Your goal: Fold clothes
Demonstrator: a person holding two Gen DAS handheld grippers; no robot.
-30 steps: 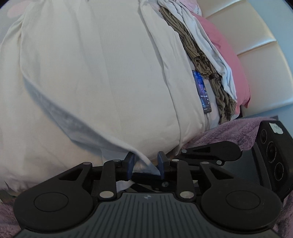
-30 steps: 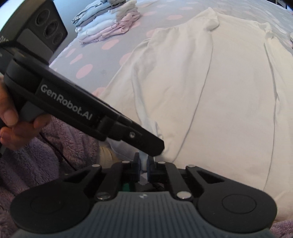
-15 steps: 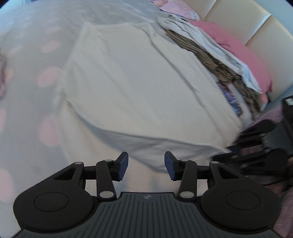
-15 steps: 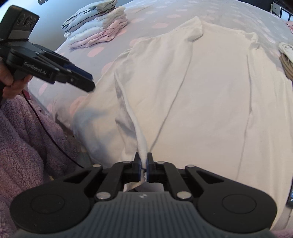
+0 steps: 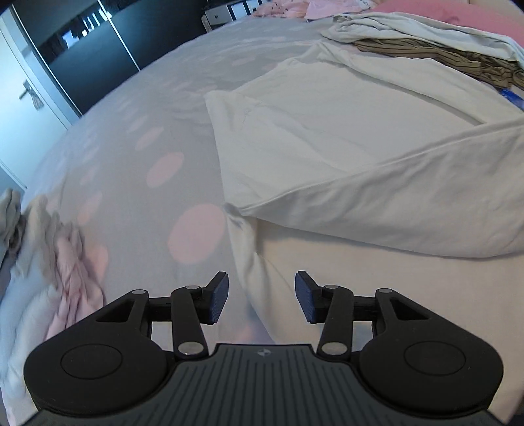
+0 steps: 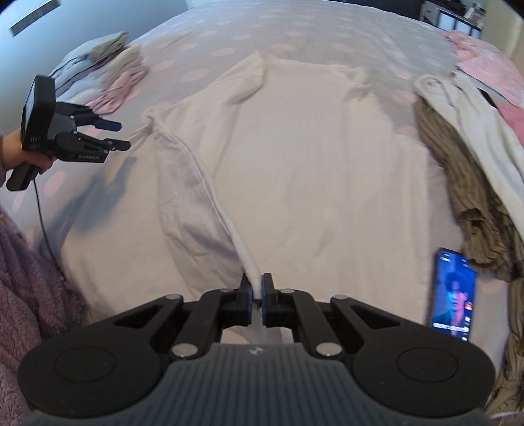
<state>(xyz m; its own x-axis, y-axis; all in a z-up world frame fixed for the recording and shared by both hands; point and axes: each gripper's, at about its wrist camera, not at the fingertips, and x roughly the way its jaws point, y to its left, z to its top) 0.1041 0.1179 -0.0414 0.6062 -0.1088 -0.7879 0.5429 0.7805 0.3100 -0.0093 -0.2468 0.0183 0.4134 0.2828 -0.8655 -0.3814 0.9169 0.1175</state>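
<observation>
Two heaps are flanking my white shirt (image 6: pixel 294 170) on the bed (image 6: pixel 203 29): folded clothes (image 6: pixel 114 65) left, unfolded clothes (image 6: pixel 458 157) and phone (image 6: pixel 453 291) right. My right gripper (image 6: pixel 257 301) is pinching its hem; my left gripper (image 5: pixel 260 295) is hanging released.

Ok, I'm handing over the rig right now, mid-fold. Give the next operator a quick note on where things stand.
Right gripper: shut on the hem of the white shirt, lifting it off the bed.
Left gripper: open, empty, off the shirt's left side.
Shirt: spread on the bed, its left side flipped inward.
Folded pile: far left corner. Unfolded clothes and a phone: right of the shirt.
Done: one side fold begun.
Left: finish the folds, stack on the pile.
</observation>
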